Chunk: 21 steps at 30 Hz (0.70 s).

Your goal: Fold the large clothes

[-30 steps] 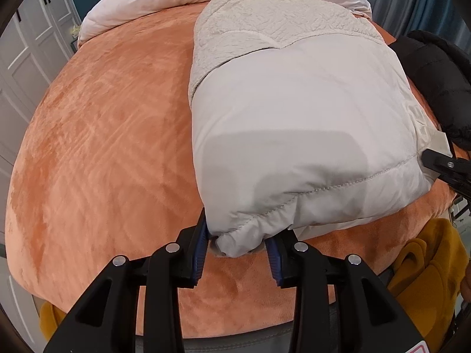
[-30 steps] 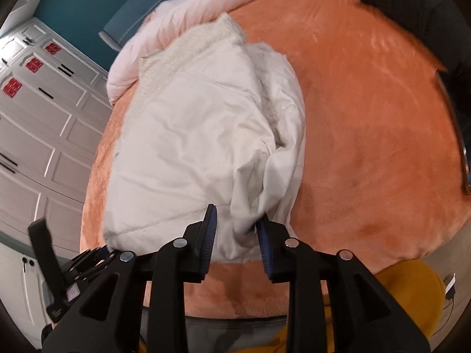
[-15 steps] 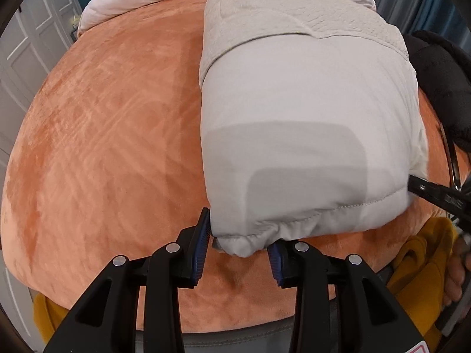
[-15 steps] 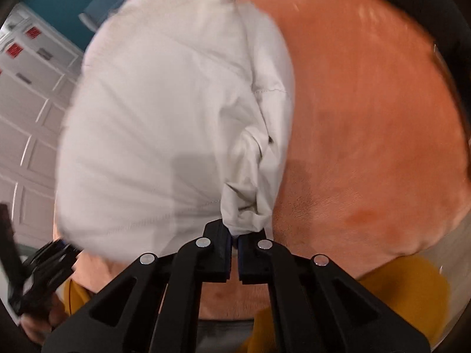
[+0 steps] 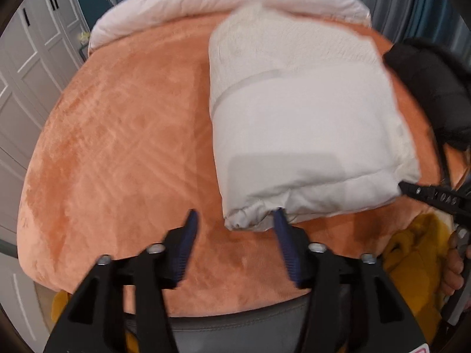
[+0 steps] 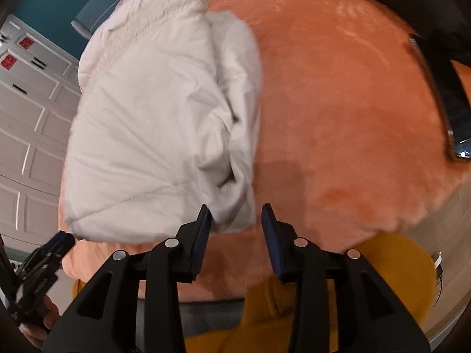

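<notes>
A cream puffer jacket (image 5: 306, 135) with a fleecy collar lies folded on the orange bed cover (image 5: 123, 135); it also shows in the right wrist view (image 6: 153, 123). My left gripper (image 5: 235, 220) is open and empty, with the jacket's near left corner just past its right finger. My right gripper (image 6: 235, 214) is open, its jaws standing either side of the jacket's near right corner without closing on it. The right gripper shows at the right edge of the left wrist view (image 5: 429, 197), and the left gripper at the lower left of the right wrist view (image 6: 50, 253).
A black garment (image 5: 435, 88) lies at the bed's right side. A pale quilt (image 5: 229, 8) is rolled along the far end. White cupboards (image 5: 26, 67) stand to the left. A yellow garment (image 6: 338, 288) is near me below the bed edge.
Both grippers opened wider and let go of the jacket's near corners; the right one was shut on it half a second ago. The left gripper has shifted left of the corner.
</notes>
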{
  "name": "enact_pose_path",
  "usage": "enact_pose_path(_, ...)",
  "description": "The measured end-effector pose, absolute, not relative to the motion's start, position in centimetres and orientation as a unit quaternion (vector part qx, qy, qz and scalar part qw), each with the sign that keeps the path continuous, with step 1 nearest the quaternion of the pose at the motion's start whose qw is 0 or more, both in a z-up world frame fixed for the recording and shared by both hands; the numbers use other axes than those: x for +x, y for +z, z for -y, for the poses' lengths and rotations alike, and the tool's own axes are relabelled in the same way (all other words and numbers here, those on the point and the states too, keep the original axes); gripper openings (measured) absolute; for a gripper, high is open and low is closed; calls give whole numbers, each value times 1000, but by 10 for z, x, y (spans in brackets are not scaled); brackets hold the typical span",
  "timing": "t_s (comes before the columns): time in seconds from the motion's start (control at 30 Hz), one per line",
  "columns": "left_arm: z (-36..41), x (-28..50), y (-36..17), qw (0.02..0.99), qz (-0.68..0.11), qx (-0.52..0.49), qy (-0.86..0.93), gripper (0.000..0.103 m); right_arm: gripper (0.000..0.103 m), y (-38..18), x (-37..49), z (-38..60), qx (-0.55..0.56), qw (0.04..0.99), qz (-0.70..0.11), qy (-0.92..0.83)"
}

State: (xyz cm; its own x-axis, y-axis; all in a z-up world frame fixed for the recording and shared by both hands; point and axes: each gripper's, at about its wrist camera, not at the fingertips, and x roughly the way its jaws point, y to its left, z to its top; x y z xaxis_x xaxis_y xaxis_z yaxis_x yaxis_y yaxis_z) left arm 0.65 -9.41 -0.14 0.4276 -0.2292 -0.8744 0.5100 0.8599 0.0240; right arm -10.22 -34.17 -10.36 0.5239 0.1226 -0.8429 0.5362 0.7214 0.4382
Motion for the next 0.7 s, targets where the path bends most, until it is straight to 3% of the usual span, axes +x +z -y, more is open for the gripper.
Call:
enact_pose_path(0.17,88,19,43,857,-449,90,-236,78,38,-66,-124,359,361,820,-422,-135)
enact_pose_path(0.3,106,63,49,856,-456,51,-240,78,45,-40,-97,379,374,837,-381,-120)
enact_pose_path(0.37,117,90,46,854,-462,29,-239,82,54,-35,-77,393,376,842,-368,-121)
enact_pose_path(0.4,122,100,42,850,-467,22,-241,84,58,-38,-68,398,381,839,-368,-123)
enact_pose_path(0.53,141,140,18,833,-503,7,-231,84,58,-70,-29,414,425,810,-388,-114)
enact_pose_path(0.7,136,178,-24,798,-553,-68,-229,88,70,-104,-9,420,454,786,-409,-96)
